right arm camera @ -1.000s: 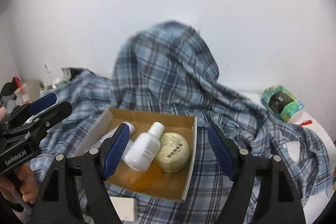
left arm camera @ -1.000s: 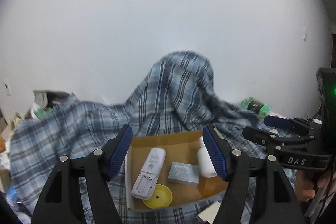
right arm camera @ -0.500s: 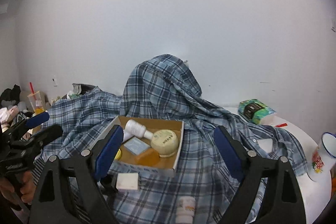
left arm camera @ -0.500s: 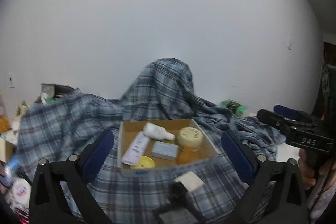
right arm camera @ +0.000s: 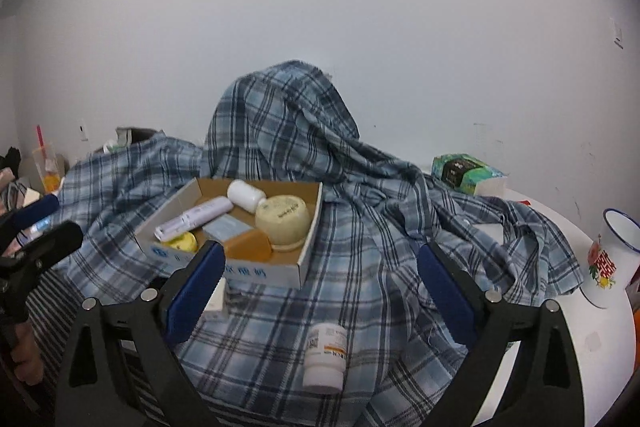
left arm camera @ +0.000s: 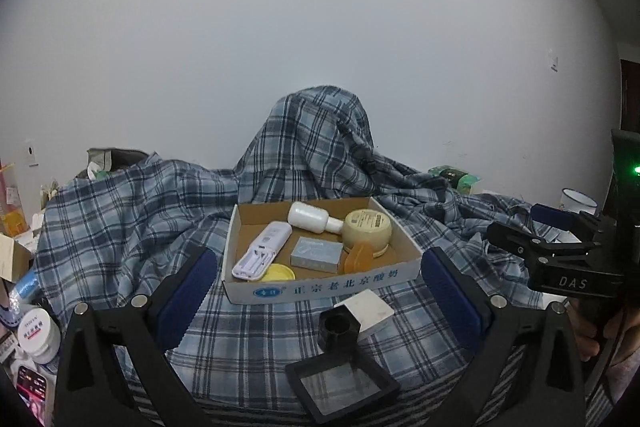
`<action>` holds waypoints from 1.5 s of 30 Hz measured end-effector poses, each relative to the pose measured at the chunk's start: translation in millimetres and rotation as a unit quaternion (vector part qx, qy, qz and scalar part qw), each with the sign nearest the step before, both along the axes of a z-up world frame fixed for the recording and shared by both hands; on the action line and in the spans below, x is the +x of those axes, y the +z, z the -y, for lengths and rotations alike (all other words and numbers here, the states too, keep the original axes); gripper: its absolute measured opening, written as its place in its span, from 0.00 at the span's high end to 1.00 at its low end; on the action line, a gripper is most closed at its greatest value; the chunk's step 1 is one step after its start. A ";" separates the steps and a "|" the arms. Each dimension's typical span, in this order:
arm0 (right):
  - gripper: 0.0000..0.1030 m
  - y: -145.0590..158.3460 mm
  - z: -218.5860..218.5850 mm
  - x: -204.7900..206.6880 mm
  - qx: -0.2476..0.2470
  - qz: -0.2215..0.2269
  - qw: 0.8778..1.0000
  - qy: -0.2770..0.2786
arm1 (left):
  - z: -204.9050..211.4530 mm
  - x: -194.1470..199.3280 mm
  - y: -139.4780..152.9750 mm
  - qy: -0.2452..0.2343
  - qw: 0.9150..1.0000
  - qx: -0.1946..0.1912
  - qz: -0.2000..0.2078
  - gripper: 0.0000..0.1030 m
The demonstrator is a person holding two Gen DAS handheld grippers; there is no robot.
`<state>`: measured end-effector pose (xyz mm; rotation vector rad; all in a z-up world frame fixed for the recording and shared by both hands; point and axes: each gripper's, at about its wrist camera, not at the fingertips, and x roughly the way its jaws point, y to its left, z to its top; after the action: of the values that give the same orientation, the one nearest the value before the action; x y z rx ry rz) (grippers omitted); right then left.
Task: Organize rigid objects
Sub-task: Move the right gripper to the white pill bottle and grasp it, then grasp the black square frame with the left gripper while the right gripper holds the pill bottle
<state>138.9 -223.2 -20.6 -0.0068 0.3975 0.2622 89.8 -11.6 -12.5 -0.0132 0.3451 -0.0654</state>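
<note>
A shallow cardboard box [left arm camera: 320, 285] sits on a blue plaid cloth [left arm camera: 132, 219], its long printed side facing the left gripper [left arm camera: 320, 291]. Inside, a white bottle [left arm camera: 310, 217] lies on its side along the far wall, cap pointing right toward a round cream jar [left arm camera: 368, 229]. A white remote-like device [left arm camera: 262, 251] lies lengthwise on the diagonal, one end near the front left corner, the other reaching toward the bottle. A yellow lid [left arm camera: 278, 272] rests flat at the front edge, with a small grey box [left arm camera: 316, 255] and an amber soap bar [left arm camera: 358, 259] to its right.

The left gripper's fingers stand wide apart with nothing between them; the box lies beyond their tips. Just in front of it sit a small white box [left arm camera: 370, 311] and a black stand [left arm camera: 340, 327].

The right gripper [right arm camera: 318, 287] has its jaws opening, empty; the box lies ahead and left of its fingers, and a white pill bottle [right arm camera: 325, 355] lies on the cloth close to the camera, its long axis running toward the fingers.
</note>
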 end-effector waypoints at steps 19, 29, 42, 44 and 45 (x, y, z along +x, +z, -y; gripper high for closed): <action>0.21 -18.6 -3.4 19.8 -0.017 -0.105 0.994 0.007 | -0.3 2.7 -6.4 -0.002 1.000 -0.002 -0.012 0.00; 0.61 -63.3 -10.4 45.0 -0.056 -0.229 0.972 0.017 | -6.5 10.6 -11.9 0.015 0.999 -0.013 -0.034 0.00; 0.69 -69.7 -14.6 47.3 -0.068 -0.241 0.968 0.023 | -14.3 10.2 -20.6 0.000 0.990 -0.064 -0.129 0.00; 0.69 -62.2 -15.6 41.7 -0.071 -0.223 0.972 0.026 | -5.9 7.2 -24.4 0.011 0.988 -0.039 -0.149 0.00; 0.69 -58.6 -16.9 38.1 -0.074 -0.217 0.973 0.029 | -1.8 5.8 -26.6 0.012 0.988 -0.029 -0.154 0.00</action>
<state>177.0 -206.3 -79.1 -0.1087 0.8521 0.2922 95.6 -9.9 -39.1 -0.0864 0.6518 -0.0492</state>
